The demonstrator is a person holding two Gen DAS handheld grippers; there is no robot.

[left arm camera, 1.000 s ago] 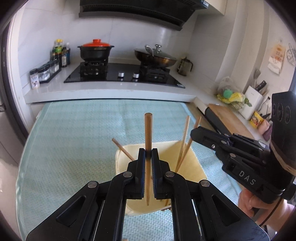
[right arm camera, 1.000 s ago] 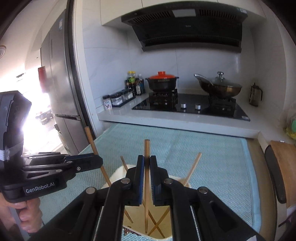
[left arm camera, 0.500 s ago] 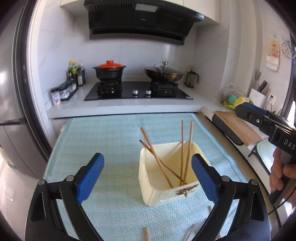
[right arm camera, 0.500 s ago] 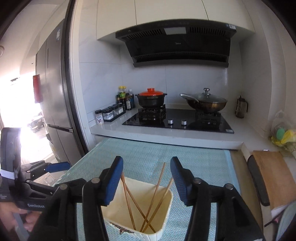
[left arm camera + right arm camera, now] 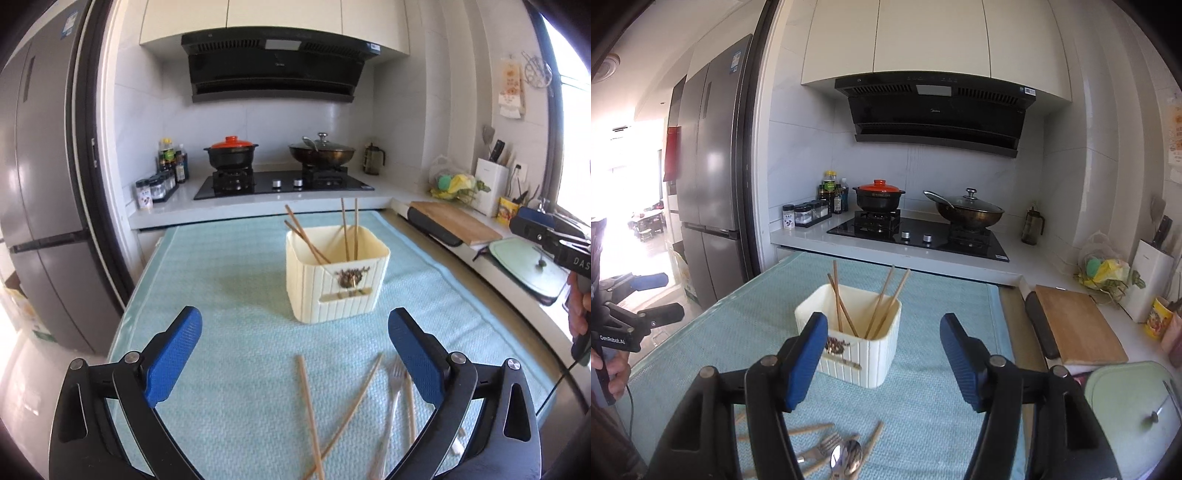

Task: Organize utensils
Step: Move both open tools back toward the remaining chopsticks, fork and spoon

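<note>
While both grippers' fingers gape empty, right widening, left, chopstick holder beyond.

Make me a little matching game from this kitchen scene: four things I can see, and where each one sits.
Things:
1. chopsticks
2. fork
3. red-lidded pot
4. cutting board

Places:
A. on the stove's left burner
B. lying flat on the blue mat
C. standing in the cream holder
D. on the counter to the right of the mat

Pairs: 1-C, 2-B, 3-A, 4-D
</note>
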